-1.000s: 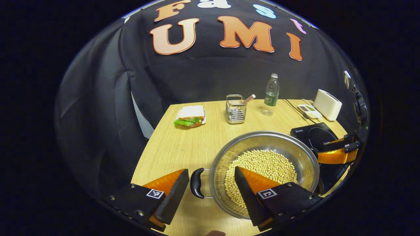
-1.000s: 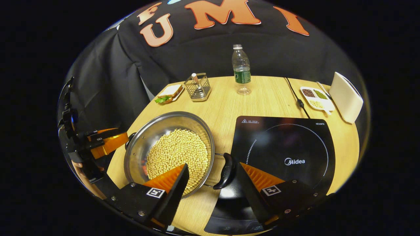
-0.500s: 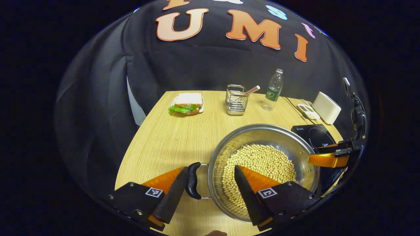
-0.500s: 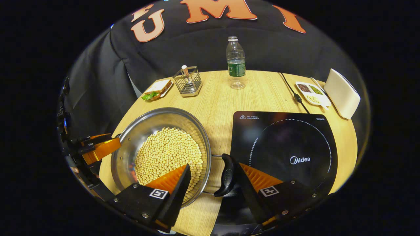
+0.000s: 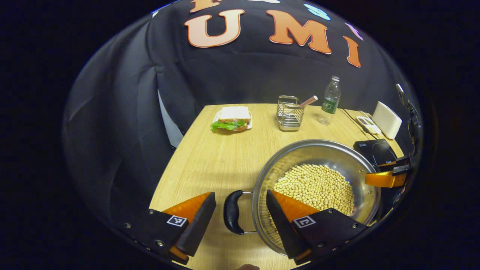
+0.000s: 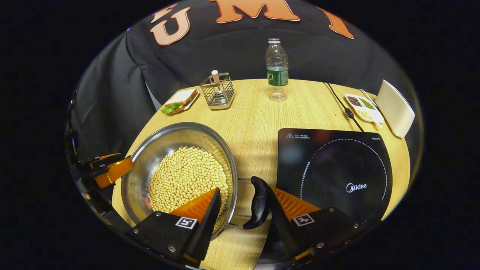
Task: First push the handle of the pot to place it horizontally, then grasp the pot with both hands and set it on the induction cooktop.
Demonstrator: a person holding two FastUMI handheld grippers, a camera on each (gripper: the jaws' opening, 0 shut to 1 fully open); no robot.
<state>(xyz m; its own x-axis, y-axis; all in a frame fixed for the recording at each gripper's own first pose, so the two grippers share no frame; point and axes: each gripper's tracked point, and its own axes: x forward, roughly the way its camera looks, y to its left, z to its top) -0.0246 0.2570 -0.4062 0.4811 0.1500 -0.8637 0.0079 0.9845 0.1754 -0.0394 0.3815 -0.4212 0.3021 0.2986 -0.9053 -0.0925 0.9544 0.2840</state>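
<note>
Fingers of the left gripper [image 5: 240, 213] stand apart, straddling the pot's [image 5: 318, 150] black left handle [image 5: 232, 212]: one finger on the bench side, the other over the rim above the beans; neither visibly presses the handle. Right gripper [image 6: 242, 210] fingers likewise spread, one over the pot [image 6: 176, 133] interior, the other just outside the right handle [image 6: 258, 202], seemingly touching it; contact cannot be confirmed.

Pot: steel, wide, shallow, holding a heaped layer of pale yellow soybeans [image 6: 185, 176]. Handles lie at 9 and 3 o'clock of the pot, in line across the bench. Whether the pot rests on the bench or is lifted cannot be told. It sits beside the induction cooktop [image 6: 337, 168], at the cooktop's 9 o'clock in the right gripper view, not on it.

Outward on the wooden bench [image 6: 255, 120], right gripper view:
- wire basket [image 6: 218, 92] at 12 o'clock of the pot, one stick-like utensil upright inside
- sandwich with green lettuce on a small plate [image 6: 179, 101] at its 11 o'clock
- plastic water bottle [image 6: 277, 69], nearly empty, at the far edge
- divided dish [image 6: 363, 108] with dark, green and pale contents in separate compartments, at 1 o'clock of the cooktop
- white box [image 6: 395, 108] just beside the dish
- black cable [image 6: 339, 101] running to the cooktop's far edge
</note>
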